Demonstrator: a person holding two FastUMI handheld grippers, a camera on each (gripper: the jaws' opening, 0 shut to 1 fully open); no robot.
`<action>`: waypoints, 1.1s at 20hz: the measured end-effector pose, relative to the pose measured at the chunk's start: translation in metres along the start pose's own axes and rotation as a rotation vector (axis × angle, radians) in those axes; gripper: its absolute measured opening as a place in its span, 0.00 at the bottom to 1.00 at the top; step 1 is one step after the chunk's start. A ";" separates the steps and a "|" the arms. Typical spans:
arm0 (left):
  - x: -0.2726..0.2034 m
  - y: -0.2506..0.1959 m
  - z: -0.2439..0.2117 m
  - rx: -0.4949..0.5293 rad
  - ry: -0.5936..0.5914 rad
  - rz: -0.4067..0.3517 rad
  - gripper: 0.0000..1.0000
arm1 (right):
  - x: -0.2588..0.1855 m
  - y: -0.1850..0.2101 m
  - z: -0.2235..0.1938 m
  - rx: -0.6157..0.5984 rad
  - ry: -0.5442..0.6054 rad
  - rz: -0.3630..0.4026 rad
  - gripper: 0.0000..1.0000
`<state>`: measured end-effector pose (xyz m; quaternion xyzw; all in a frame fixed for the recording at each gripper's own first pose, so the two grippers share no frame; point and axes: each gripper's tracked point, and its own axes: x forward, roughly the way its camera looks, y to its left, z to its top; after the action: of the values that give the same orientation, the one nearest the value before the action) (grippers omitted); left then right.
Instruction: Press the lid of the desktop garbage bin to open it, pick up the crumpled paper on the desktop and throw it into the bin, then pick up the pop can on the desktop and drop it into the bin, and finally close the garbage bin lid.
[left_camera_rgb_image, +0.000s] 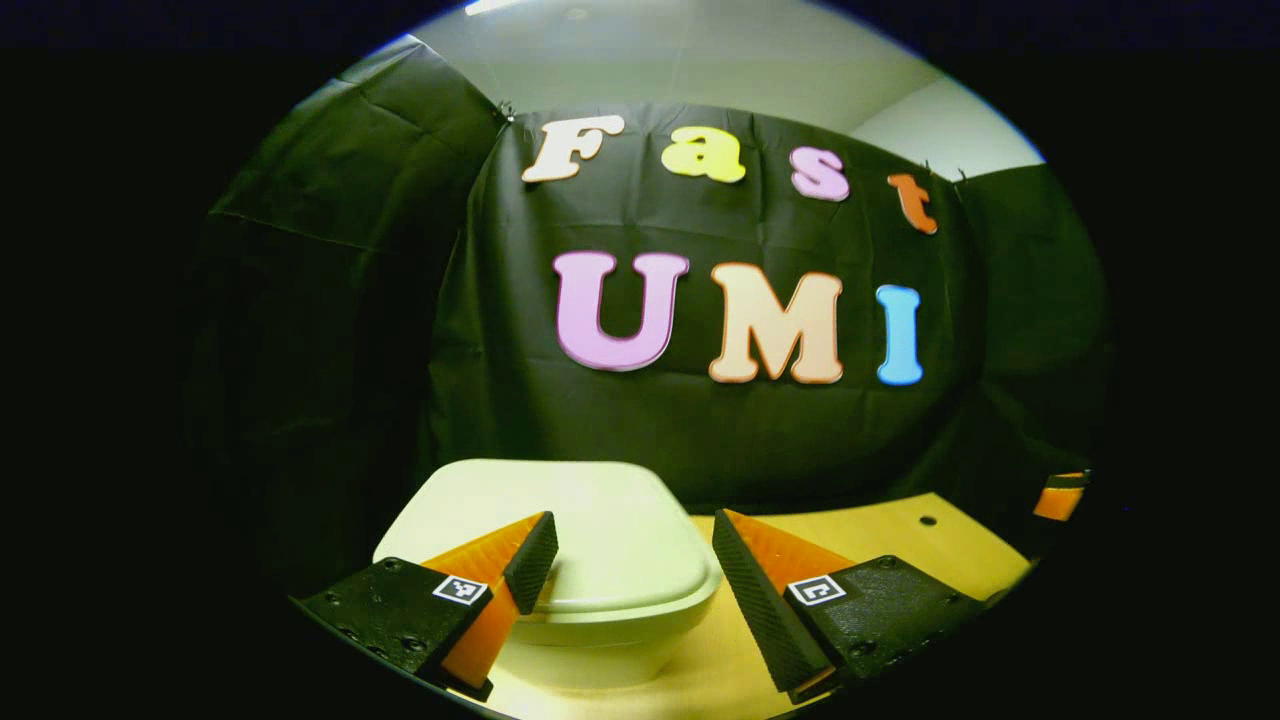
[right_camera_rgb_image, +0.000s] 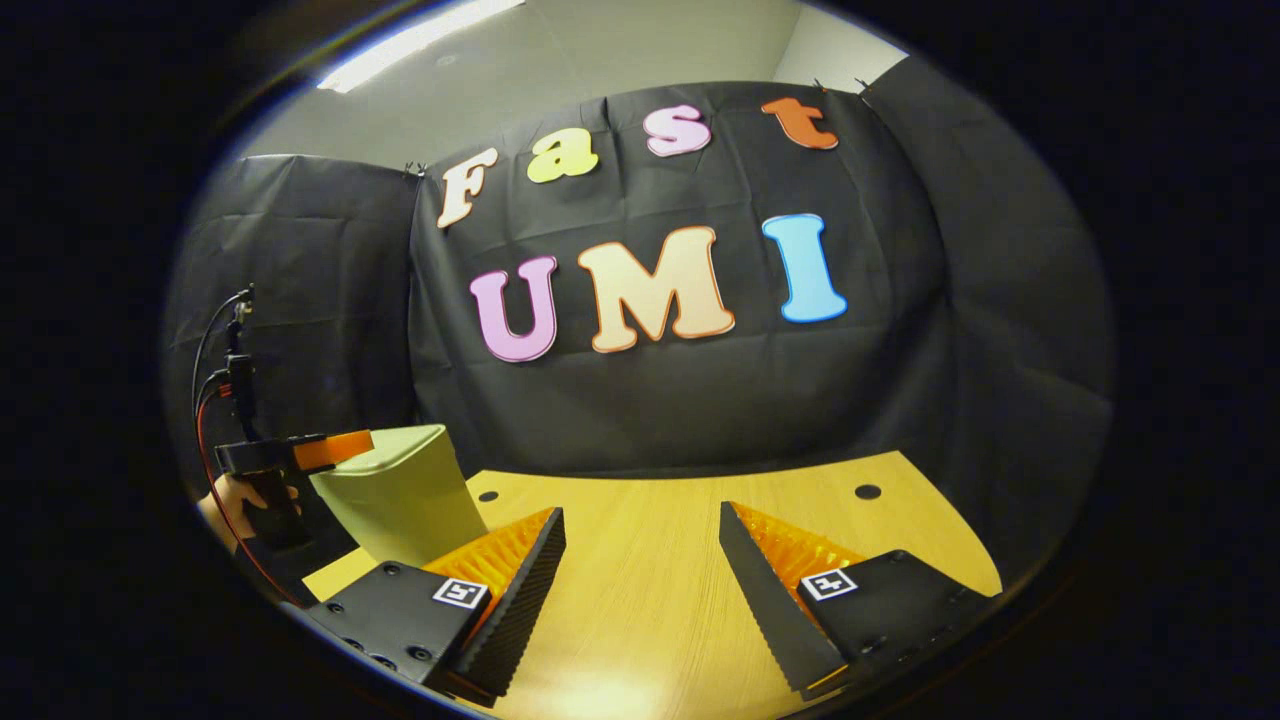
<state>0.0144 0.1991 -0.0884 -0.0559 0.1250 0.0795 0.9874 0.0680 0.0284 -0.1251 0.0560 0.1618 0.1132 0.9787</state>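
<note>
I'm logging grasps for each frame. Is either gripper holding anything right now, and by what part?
Nothing is held. The left gripper is open above the garbage bin; the right gripper is open over the bare table.

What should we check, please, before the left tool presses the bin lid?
1. Bin lid shut and ready to press: ok.
2. Left tool open, holding nothing: ok.
3. Left tool lined up over the lid: ok; contact with it: cannot tell.
4. Right tool open, over bare table: ok.
5. Right tool well away from the bin: ok.
6. Crumpled paper and can located: cannot tell.
</note>
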 end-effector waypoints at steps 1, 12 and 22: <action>-0.002 -0.016 0.008 0.000 -0.040 -0.026 0.93 | -0.003 0.000 0.012 -0.004 -0.027 -0.006 0.97; -0.034 -0.159 0.032 -0.068 -0.179 -0.258 0.91 | -0.038 -0.002 0.073 -0.024 -0.233 -0.058 0.97; -0.039 -0.212 0.039 -0.035 -0.195 -0.371 0.92 | -0.059 -0.016 0.082 -0.008 -0.290 -0.089 0.97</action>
<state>0.0229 -0.0095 -0.0217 -0.0869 0.0152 -0.0966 0.9914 0.0436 -0.0068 -0.0322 0.0604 0.0207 0.0610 0.9961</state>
